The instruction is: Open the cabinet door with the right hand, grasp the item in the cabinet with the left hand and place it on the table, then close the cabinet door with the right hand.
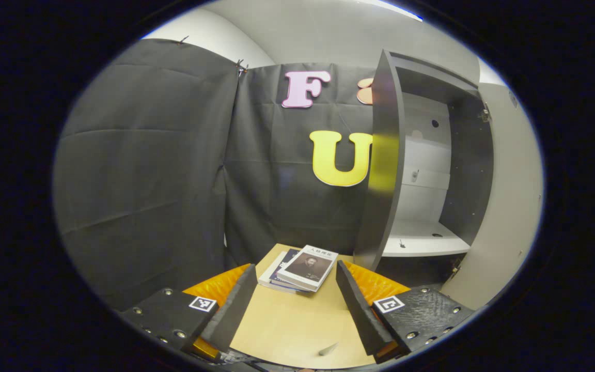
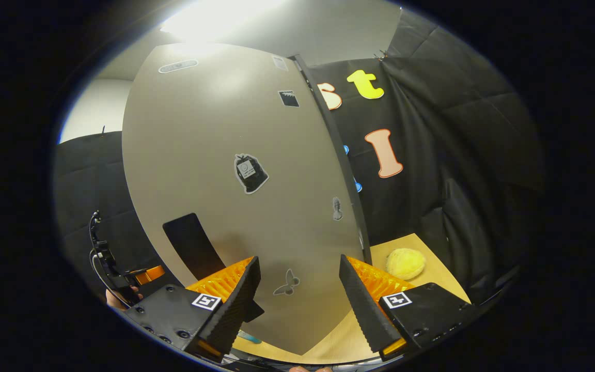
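In the left gripper view, the left gripper (image 1: 295, 305) is held above the table (image 1: 297, 330) with its fingers spread wide and nothing between them. Just past the fingertips, a small stack of books (image 1: 300, 268) is seen lying flat near the far edge of the table, the top one bearing a portrait on its cover. To the right of the books, the cabinet (image 1: 432, 170) is seen standing open, with its dark side panel turned toward the camera; a pale shelf (image 1: 421, 240) is visible inside, and it looks bare apart from one or two tiny dark marks that cannot be made out.

In the right gripper view, the right gripper (image 2: 300, 294) is held close in front of the cabinet door (image 2: 235, 170), its fingers wide apart and gripping nothing. The door's pale face is dotted with small stickers, and a dark handle strip (image 2: 194, 248) is seen low on its left side. Beyond the door's right edge, a yellow plush ball (image 2: 405, 262) is seen resting on the table near its far corner, by the black cloth wall (image 2: 457, 170).
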`<state>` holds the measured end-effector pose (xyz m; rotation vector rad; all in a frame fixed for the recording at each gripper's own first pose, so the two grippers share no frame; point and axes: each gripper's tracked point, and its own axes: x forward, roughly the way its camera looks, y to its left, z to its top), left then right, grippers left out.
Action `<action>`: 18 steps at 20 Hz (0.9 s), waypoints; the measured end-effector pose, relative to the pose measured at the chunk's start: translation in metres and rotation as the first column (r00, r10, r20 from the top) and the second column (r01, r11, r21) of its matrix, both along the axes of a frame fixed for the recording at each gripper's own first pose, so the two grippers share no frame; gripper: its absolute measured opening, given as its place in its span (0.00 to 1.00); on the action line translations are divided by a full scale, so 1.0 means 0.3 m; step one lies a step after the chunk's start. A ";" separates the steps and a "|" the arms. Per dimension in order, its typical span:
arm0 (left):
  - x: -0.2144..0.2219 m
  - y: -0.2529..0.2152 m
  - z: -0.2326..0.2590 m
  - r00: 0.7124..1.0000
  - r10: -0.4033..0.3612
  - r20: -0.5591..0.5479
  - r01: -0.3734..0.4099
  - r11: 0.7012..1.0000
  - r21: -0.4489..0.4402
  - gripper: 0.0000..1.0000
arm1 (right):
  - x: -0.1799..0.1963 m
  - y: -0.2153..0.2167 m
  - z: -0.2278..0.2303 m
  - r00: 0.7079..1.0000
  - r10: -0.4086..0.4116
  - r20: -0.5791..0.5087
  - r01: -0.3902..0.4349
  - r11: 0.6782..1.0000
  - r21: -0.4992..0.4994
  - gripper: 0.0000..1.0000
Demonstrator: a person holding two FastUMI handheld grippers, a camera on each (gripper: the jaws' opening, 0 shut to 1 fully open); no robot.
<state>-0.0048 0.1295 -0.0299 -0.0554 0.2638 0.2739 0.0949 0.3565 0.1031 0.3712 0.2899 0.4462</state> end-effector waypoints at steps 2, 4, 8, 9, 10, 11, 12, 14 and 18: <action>0.014 0.019 -0.001 1.000 -0.008 0.010 0.008 1.000 0.001 0.92 | 0.004 0.061 0.003 1.000 0.023 0.000 -0.023 1.000 0.004 0.97; 0.016 0.044 -0.009 1.000 -0.011 0.008 0.011 1.000 -0.001 0.92 | 0.000 0.131 0.007 0.999 0.053 0.006 -0.053 0.999 -0.002 0.97; 0.021 0.104 -0.024 1.000 -0.002 0.009 0.002 1.000 -0.021 0.92 | 0.037 0.291 0.034 0.988 0.149 0.028 -0.148 0.989 -0.015 0.98; 0.016 0.123 -0.032 1.000 0.002 0.008 -0.001 1.000 -0.028 0.92 | 0.057 0.322 0.047 0.985 0.165 0.043 -0.164 0.986 -0.030 0.98; 0.009 0.141 -0.036 1.000 0.005 0.007 -0.005 0.999 -0.034 0.97 | 0.077 0.349 0.062 0.983 0.175 0.063 -0.173 0.984 -0.040 0.98; 0.009 0.155 -0.044 1.000 0.007 0.008 -0.007 0.999 -0.040 0.92 | 0.092 0.377 0.076 0.981 0.180 0.079 -0.176 0.983 -0.045 0.98; 0.008 0.165 -0.049 1.000 0.003 0.014 -0.002 0.999 -0.049 0.92 | 0.098 0.401 0.081 0.979 0.185 0.088 -0.181 0.982 -0.050 0.98; 0.011 0.160 -0.046 0.999 -0.020 0.041 0.024 0.997 -0.076 0.95 | 0.128 0.424 0.081 0.980 0.174 0.096 -0.167 0.983 -0.077 0.98; 0.010 0.109 -0.043 0.995 -0.063 0.072 0.070 0.992 -0.107 0.92 | 0.178 0.369 0.065 0.991 0.100 0.094 -0.091 0.992 -0.091 0.98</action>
